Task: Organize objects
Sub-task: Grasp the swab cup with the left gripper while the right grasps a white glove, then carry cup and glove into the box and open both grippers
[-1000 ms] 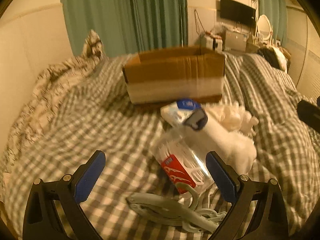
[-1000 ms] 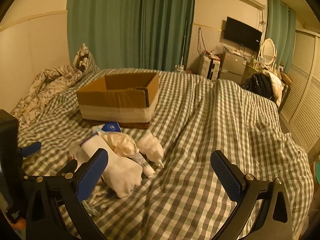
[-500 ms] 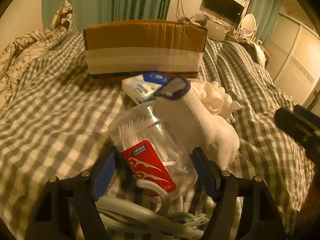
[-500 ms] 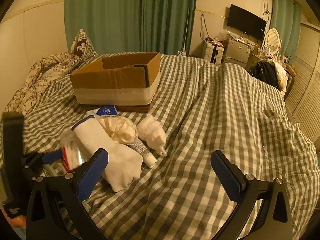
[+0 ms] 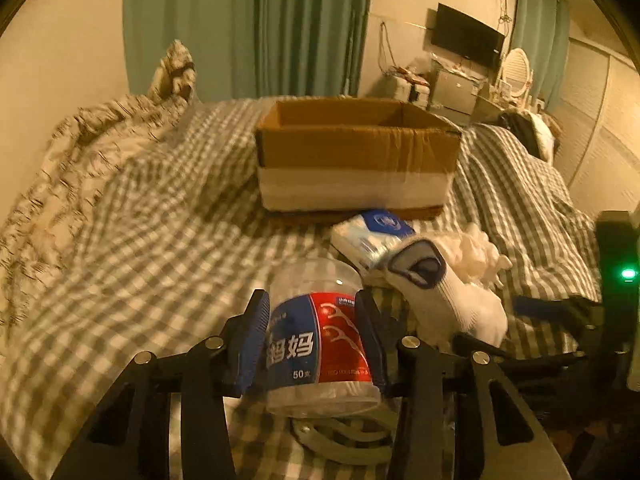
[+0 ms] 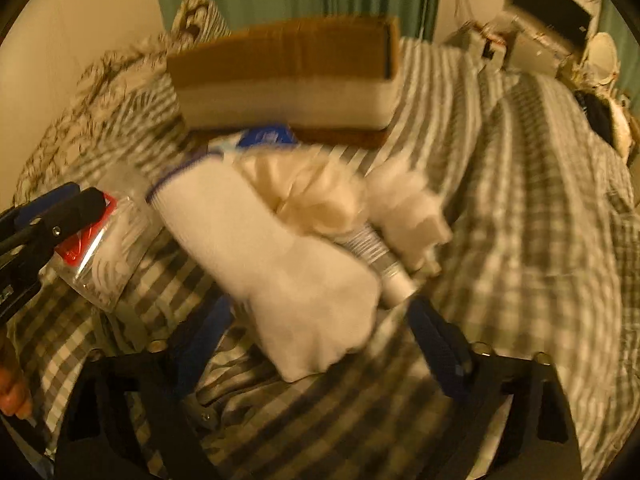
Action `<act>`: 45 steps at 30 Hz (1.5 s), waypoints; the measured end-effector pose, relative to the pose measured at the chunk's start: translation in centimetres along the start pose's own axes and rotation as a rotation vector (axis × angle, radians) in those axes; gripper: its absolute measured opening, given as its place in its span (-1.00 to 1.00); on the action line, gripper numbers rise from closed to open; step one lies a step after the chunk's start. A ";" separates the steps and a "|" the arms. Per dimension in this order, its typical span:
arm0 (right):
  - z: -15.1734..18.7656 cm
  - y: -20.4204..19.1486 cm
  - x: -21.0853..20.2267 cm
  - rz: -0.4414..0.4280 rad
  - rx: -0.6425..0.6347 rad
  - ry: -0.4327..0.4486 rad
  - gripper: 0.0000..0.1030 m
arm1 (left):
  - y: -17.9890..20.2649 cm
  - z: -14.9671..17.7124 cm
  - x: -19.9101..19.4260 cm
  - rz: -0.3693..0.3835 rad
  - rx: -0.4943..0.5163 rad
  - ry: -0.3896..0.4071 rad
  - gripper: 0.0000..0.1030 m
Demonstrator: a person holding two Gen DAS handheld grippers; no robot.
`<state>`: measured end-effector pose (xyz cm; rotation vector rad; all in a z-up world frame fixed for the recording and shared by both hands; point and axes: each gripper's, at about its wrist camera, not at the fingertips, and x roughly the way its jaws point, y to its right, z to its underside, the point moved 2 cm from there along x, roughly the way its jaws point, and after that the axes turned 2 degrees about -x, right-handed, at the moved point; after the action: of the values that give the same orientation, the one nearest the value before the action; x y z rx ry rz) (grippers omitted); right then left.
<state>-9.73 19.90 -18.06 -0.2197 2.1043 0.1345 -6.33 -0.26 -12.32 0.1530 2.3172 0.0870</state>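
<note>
Checked grey-and-white bedding (image 5: 152,264) stretches under everything, with green curtains (image 5: 248,28) behind and one open cardboard box (image 5: 356,160) sitting upright in the middle of the bed. My left gripper (image 5: 314,344) is pinching one clear plastic jar (image 5: 320,344), a blue pad pressed on each side of it. It's a round tub, see-through, wrapped in a label half blue and half red, white characters on the blue and "50" printed low down (the pale sticks inside show best from my other camera, (image 6: 108,240)). One pale green hanger (image 5: 340,440) lies on the cover just below the jar.

Just beyond the jar, near the box's front wall, I count one blue-and-white packet (image 5: 372,236), one white sock (image 6: 280,264) with a dark blue cuff, one crumpled cream bundle (image 6: 316,192), one white tube (image 6: 380,264) poking out beneath it, and one more white wad (image 6: 408,204) beside that. All of it touches in a single heap.

My right gripper (image 6: 316,344) is spread wide, its blue fingers (image 6: 436,344) on either side of the sock's toe end, not closed on it (this view is badly smeared).
</note>
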 end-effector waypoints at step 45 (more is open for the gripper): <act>-18.7 4.0 -11.6 0.014 -0.045 0.427 -0.05 | 2.0 -18.6 0.5 0.083 0.048 0.197 0.25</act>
<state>-20.36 21.56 1.52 -0.2801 2.5292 0.1530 -20.05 1.55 0.21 0.2759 2.5101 0.0912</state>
